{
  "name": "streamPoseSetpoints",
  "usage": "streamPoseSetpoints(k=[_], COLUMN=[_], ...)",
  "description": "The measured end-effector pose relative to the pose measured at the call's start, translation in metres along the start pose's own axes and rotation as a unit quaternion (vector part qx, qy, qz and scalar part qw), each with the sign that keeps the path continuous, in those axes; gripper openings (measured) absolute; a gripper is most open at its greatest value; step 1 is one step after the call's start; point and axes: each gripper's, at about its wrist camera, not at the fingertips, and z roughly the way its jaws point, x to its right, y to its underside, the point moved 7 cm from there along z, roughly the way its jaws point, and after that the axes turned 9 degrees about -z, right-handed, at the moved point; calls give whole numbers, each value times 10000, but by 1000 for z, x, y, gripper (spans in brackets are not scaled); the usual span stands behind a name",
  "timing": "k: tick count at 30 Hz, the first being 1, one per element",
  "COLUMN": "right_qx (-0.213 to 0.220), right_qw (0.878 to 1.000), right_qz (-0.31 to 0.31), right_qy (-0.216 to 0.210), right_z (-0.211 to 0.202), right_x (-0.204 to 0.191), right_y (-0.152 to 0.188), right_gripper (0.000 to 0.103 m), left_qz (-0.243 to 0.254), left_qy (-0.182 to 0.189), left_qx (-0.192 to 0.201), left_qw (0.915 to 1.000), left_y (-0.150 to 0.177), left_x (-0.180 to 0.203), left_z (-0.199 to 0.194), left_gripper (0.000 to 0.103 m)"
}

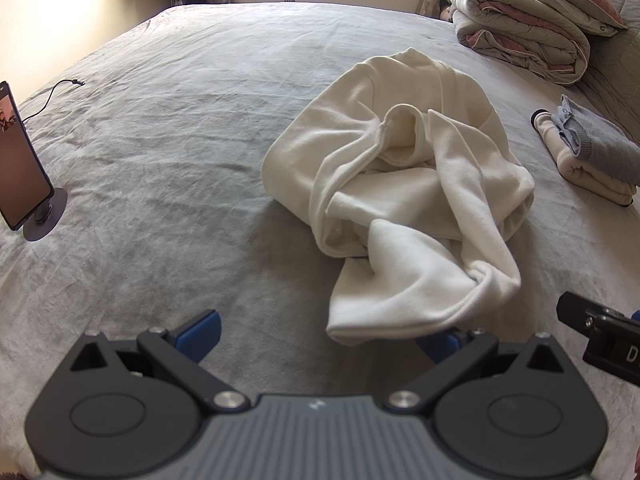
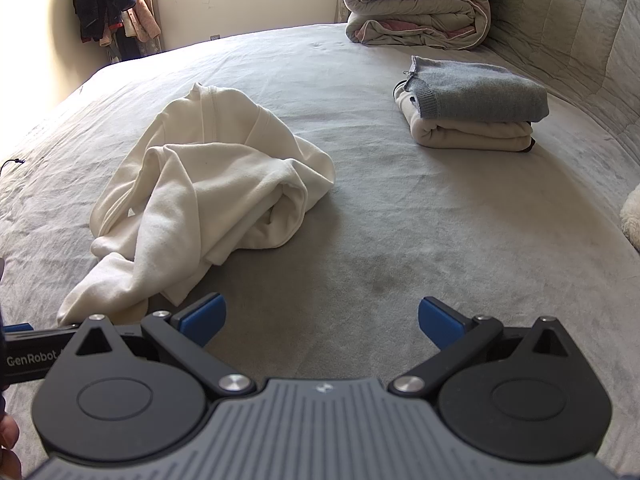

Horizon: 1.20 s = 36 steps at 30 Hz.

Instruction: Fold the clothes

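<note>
Both grippers, left gripper [image 1: 316, 334] and right gripper [image 2: 322, 320], hover empty with fingers apart above the grey bed [image 1: 160, 140]. Before folding, the crumpled cream fleece garment [image 1: 400, 200] lying mid-bed probably wants spreading flat by its near hem.

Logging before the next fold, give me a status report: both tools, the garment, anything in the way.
Left tool open, empty. Right tool open, empty. Cream garment crumpled on bed, unfolded, its near edge draped over the left tool's right finger. Folded stack well aside; nothing blocking.
</note>
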Motion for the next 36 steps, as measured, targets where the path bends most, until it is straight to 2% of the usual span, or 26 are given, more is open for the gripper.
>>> streamPoseSetpoints(k=[9,11,17,22,26,29,32,36], right_qx=[-116,-129,67,68,51,-85,-362,-645], right_qw=[9998,9995,9994,9991,9986,9985,9984,9975], right_qz=[104,216,285,287,432,503,436,279], right_qy=[-95,-213,-204,-288,-295,-211,51,65], right_z=[2,0,-8,-2,13,32,52,65], right_x=[1,1,6,5,12,24,39,53], right_y=[-2,-7,-36,-58,-65,-58,-43,-35], right_gripper=[103,103,103,103,103,103,103,103], left_qz=[13,72,157,339,415,483,518,455], left_qy=[63,57,129,361,536,763,1191,1503], left_qx=[-27,-22,-23,31,4,-59,-237,-450], left_qw=[10000,10000,9998,9988,9977,9959,9912,9866], left_y=[-3,-8,-31,-51,-61,-65,-69,-77], left_x=[1,2,3,16,31,43,54,68], left_z=[-4,-7,-16,-17,-2,11,19,28], left_gripper=[102,103,103,103,103,103,103,103])
